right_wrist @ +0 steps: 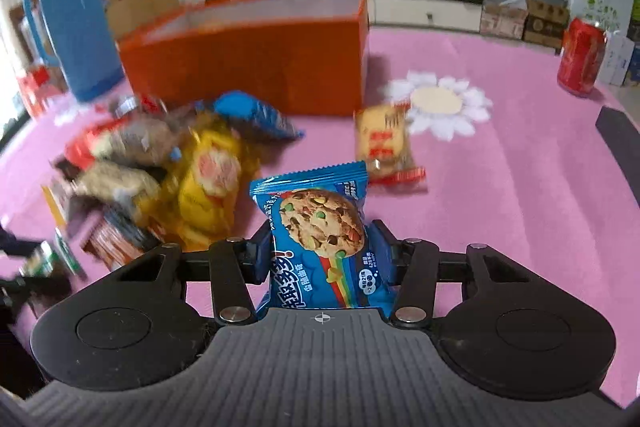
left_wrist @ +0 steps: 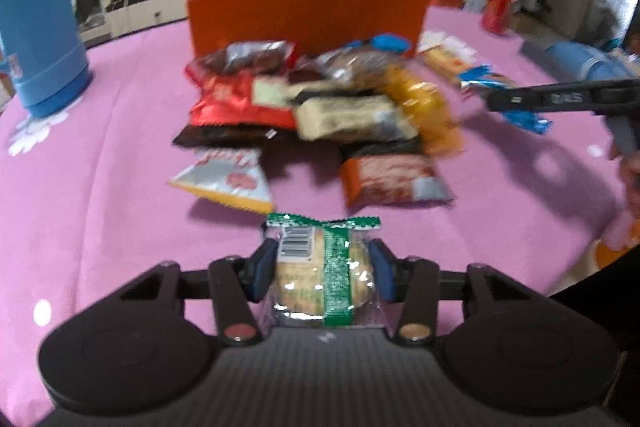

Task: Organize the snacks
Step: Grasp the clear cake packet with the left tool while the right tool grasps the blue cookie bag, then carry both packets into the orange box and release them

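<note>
Two packets clamped: left gripper (left_wrist: 322, 273) on green cracker pack (left_wrist: 322, 277), right gripper (right_wrist: 320, 257) on blue cookie pack (right_wrist: 320, 239). Orange box (right_wrist: 256, 63) looks empty, though its inside is barely visible. Snack pile (left_wrist: 316, 115) is left unsorted.

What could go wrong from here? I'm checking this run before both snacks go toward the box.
1. The blue cookie packet is pinched only at its lower half by the right gripper; it might flop or slip.
2. The orange box has tall walls, so a low carry could bump it.
3. The left gripper squeezes a green-striped biscuit packet, which might crack.
</note>
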Demonstrator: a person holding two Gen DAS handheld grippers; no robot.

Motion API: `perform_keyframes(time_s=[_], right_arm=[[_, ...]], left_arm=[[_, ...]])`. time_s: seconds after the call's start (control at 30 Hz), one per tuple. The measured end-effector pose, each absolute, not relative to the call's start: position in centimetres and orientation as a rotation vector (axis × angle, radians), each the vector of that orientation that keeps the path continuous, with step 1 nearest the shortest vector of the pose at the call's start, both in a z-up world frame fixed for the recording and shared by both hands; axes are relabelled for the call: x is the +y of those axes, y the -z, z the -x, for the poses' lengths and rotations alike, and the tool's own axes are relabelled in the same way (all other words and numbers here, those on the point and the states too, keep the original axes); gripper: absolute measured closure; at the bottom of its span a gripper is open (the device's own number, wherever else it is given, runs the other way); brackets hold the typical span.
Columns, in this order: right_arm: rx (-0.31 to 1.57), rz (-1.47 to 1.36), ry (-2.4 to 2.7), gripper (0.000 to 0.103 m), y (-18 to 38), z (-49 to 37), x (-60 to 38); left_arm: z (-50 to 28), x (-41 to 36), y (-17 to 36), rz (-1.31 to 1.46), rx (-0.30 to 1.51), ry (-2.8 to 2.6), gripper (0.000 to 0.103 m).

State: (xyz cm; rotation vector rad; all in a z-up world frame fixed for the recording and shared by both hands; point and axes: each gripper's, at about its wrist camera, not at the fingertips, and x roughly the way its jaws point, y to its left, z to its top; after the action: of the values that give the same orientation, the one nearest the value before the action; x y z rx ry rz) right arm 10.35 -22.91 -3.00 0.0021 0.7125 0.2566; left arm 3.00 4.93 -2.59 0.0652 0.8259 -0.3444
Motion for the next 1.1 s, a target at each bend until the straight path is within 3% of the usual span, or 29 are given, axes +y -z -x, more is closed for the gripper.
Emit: perform_keyframes(time_s=[0.27,0.6,0.77,1.1], right_arm=[[0.666,-0.061,-0.271,0.071,1.6,-10.9,-22.5],[0.558,-0.045,-0.282,0.071,-4.9,-21.5,-19.0],[0.562,-0.073,-0.260,0.071,-4.3,-29.9,-17.0],[0.602,-0.041,-0.234,0.071,0.0,-35.3,-12.9]], left_arm=[[-5.9,5.2,-1.5,0.006,0.750,0.346,0.054],[-23.1,4.8,-9.3,0.114,0.565,0.299,0.054],[-28.4,4.2,-7.6,0.163,0.603,0.286,0.055],[-31.5,3.6,-4.0,0.158,0.664,0.219,0.052]])
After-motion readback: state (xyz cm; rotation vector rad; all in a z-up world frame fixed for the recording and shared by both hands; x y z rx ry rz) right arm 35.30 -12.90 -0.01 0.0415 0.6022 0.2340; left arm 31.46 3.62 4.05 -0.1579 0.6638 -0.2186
